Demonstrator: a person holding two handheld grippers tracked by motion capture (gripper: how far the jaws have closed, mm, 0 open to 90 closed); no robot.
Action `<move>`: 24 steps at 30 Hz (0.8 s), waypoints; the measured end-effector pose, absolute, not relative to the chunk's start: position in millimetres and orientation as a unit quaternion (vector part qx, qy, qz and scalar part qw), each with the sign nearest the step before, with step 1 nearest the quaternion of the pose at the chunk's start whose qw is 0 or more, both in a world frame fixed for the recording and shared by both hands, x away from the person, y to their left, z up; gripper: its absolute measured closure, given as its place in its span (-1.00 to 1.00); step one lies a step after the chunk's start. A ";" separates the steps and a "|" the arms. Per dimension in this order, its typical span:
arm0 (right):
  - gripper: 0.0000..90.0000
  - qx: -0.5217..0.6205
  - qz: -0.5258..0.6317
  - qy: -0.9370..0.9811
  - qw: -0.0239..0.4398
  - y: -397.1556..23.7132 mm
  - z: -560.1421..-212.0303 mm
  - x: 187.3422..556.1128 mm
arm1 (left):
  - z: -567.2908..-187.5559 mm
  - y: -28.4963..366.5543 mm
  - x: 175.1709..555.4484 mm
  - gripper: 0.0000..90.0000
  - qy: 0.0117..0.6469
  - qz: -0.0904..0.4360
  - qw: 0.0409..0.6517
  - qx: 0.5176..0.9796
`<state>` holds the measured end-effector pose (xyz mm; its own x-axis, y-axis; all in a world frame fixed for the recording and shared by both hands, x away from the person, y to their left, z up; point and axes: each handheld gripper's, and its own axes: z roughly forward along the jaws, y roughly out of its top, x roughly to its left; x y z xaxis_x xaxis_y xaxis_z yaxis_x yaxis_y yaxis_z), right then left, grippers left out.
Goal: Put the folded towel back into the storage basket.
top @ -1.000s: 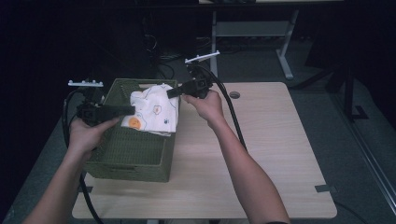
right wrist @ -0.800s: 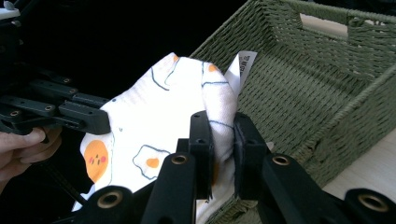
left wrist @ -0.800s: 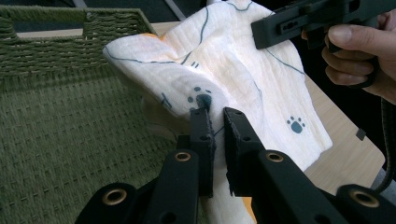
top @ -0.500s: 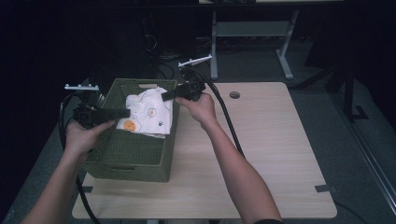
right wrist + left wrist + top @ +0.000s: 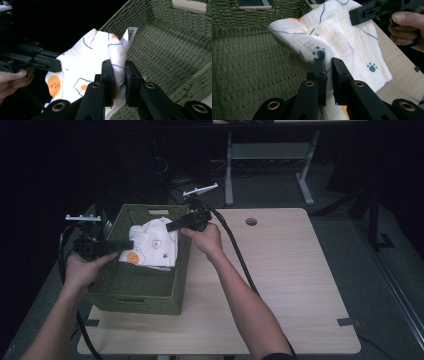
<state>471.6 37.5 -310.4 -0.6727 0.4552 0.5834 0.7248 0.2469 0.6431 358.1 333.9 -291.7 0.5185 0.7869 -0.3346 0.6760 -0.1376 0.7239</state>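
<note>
Hanging over the green basket (image 5: pixel 150 285), the white cloth (image 5: pixel 155 245) shows eggs and paw prints. Both the left gripper (image 5: pixel 327 61) and right gripper (image 5: pixel 117 65) are closed on it, hiding its lower folds.

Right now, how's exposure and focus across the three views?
High view: dark surroundings, lit table, slightly soft. Left gripper view: cloth bright, near washed out, print readable. Right gripper view: background black beyond the basket, weave crisp.
</note>
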 end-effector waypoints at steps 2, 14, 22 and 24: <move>0.77 -0.381 -0.481 -0.777 0.140 38.6 -312.6 472.3 | -293.1 333.6 358.9 0.84 0.487 0.062 0.438 0.753; 0.75 -0.383 -0.479 -0.778 0.135 42.2 -315.6 473.7 | -303.3 336.1 366.6 0.84 0.494 0.066 0.425 0.755; 0.28 -0.392 -0.457 -0.788 0.128 60.1 -327.8 478.9 | -326.3 344.9 367.7 0.47 0.546 0.106 0.347 0.755; 0.29 -0.391 -0.448 -0.794 0.127 61.2 -329.2 478.1 | -327.2 345.7 367.4 0.47 0.548 0.103 0.350 0.753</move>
